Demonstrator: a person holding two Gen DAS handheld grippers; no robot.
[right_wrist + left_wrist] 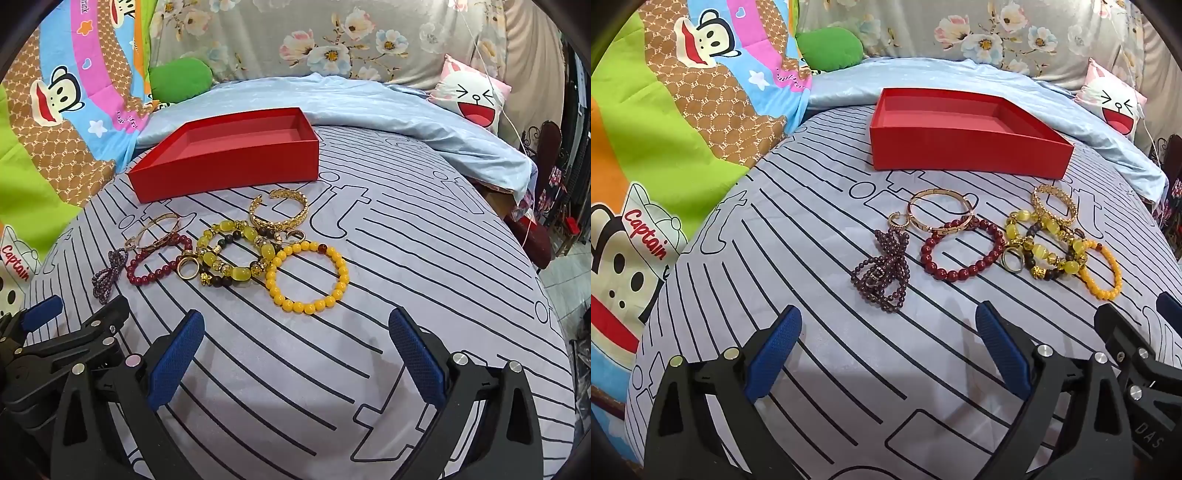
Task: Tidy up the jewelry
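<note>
Both sides hanging above the bed with nothing picked up: my left gripper [888, 343] and right gripper [295, 347] are spread wide, empty. Just ahead of them sits the jewelry pile: yellow bead bracelet [307, 276] nearest the right, dark purple beads [881, 271] nearest the left. Red box [964, 136] waits past the pile, looks empty. So we're at step one, I reckon: drop onto one piece and pinch.

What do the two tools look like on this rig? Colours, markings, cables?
Both match: the left tool and right tool have black angular plastic bodies, flat fingers faced with blue textured pads, and round silver pivot bolts. White letters "DAS" show on the right tool's body in the left wrist view. No cables, hands or sleeves visible.
</note>
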